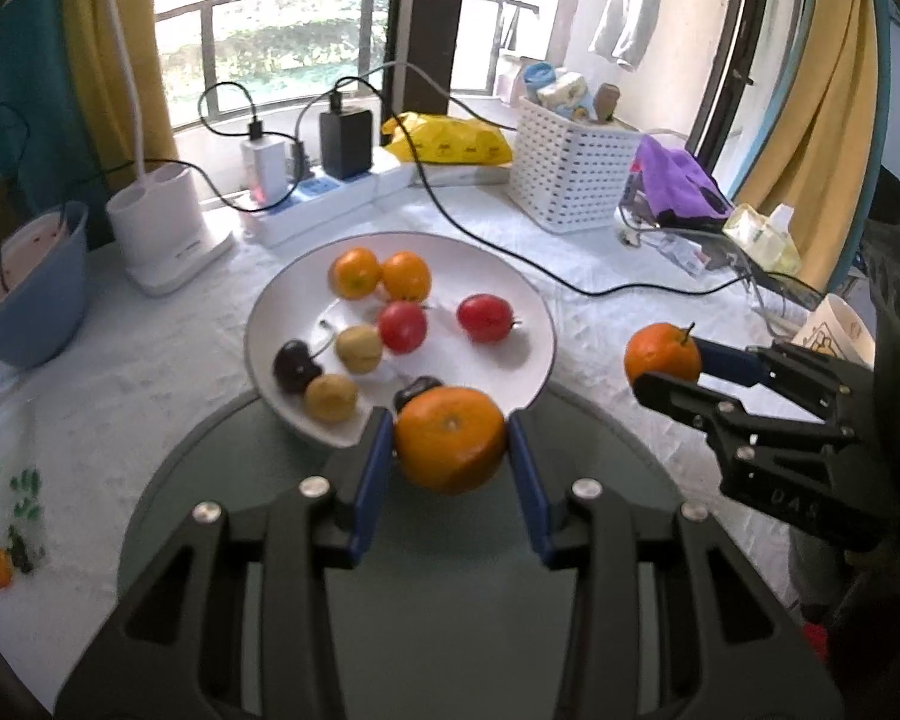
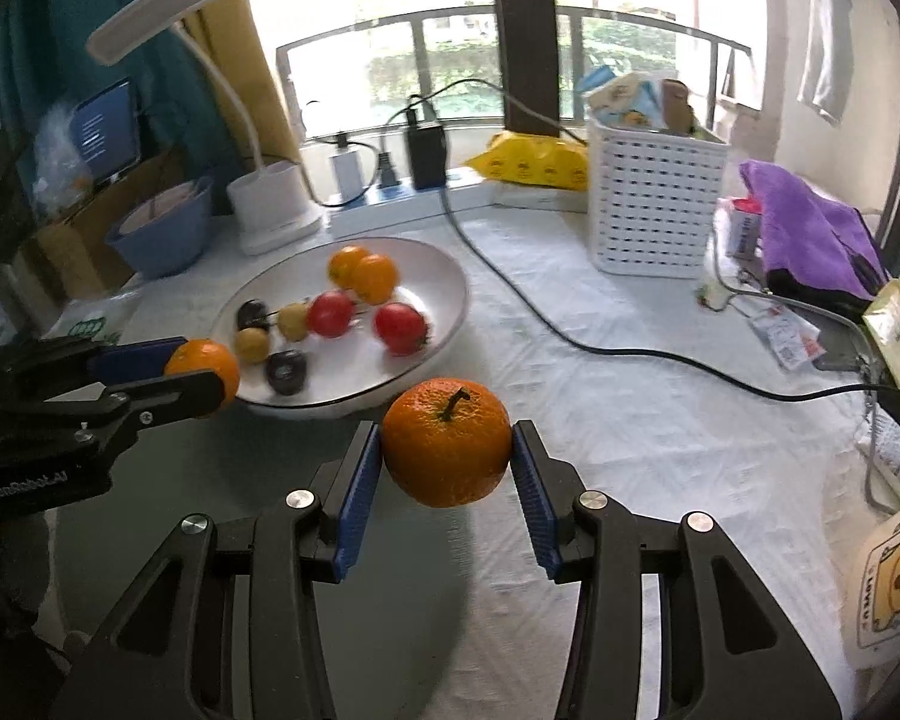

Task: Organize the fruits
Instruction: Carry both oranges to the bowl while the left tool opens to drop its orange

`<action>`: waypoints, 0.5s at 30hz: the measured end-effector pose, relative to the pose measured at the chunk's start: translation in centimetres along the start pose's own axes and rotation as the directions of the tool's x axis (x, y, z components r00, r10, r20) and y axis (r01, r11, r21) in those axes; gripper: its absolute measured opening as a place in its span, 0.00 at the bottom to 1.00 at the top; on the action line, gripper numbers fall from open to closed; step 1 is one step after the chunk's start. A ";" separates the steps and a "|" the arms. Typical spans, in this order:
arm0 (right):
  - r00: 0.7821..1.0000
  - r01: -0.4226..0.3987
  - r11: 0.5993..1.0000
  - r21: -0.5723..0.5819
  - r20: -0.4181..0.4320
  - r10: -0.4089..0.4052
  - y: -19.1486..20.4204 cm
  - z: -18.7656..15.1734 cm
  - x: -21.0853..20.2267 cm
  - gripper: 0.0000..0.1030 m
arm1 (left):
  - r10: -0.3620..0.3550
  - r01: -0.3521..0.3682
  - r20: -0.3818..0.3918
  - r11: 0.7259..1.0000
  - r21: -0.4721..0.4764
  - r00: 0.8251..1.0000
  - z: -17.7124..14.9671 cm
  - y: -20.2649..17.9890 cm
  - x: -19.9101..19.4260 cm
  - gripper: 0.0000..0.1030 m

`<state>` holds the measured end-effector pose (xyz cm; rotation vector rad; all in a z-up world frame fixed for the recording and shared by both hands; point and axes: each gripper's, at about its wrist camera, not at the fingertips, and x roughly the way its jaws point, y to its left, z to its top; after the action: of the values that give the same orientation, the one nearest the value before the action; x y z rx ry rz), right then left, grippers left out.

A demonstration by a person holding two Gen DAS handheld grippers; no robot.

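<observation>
From left to right, the white plate [image 1: 534, 324] already holds two oranges, two red fruits, two yellowish ones and seemingly two dark cherries, while the left gripper [image 1: 450, 450] clamps an orange [image 1: 450, 447] at its near rim and the right gripper [image 2: 447, 456] grips another orange [image 2: 447, 441] above the table, both unplaced.

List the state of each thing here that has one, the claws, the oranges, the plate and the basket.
Left claw: shut on an orange.
Right claw: shut on a stemmed orange.
Left orange: held, lifted.
Stemmed orange: held, lifted.
White plate: upright, holding fruit.
White basket: upright, filled.
</observation>
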<state>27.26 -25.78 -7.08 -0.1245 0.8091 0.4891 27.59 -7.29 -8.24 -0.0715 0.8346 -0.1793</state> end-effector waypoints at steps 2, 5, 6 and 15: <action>1.000 0.007 1.000 0.007 -0.002 -0.007 -0.7 0.1 0.1 0.45 | -0.005 0.005 -0.003 1.000 0.005 1.000 0.4 -0.4 0.6 0.39; 1.000 0.009 1.000 0.017 -0.006 -0.009 -1.6 0.1 0.3 0.45 | -0.021 0.021 -0.011 1.000 0.006 1.000 0.8 -0.7 1.4 0.39; 1.000 0.009 1.000 0.020 -0.008 -0.009 -1.8 0.1 0.4 0.45 | -0.023 0.023 -0.014 1.000 0.006 1.000 0.9 -0.9 1.6 0.39; 1.000 0.003 1.000 0.031 -0.019 -0.002 -3.0 0.5 1.1 0.45 | -0.031 0.032 -0.040 0.999 0.011 0.999 1.9 -1.5 3.6 0.39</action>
<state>29.58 -27.88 -7.75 -0.1016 0.8344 0.4733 31.22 -9.44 -9.41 -0.0705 0.8727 -0.2156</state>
